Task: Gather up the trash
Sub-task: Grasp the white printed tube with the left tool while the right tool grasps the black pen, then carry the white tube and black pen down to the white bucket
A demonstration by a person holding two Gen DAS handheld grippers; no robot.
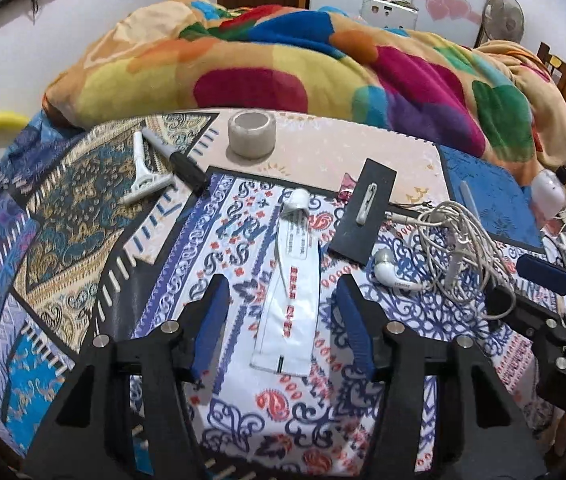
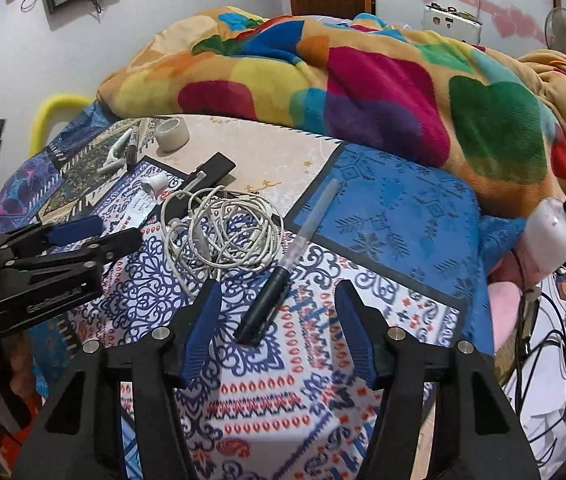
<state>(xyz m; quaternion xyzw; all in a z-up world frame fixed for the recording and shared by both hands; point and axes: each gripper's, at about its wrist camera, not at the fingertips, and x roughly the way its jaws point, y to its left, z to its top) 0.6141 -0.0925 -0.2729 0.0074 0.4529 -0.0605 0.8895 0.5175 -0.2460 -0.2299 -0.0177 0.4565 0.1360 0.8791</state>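
While both grippers hang parted over the cloth, the left gripper straddles the flattened tube untouched, and the right gripper straddles the pen. Left of the tube lie a razor and marker. Light and limp, the tube probably wants pinching mid-body; the pen, stiff and likely slick, at its barrel.

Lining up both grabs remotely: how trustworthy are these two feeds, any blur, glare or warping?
Left wrist view: sharp at centre, the flattened tube reads clearly between the open left hand-held gripper; the edges bow and darken. Right wrist view: even light, no glare, the black pen crisp; the cables at far right are soft and stretched.
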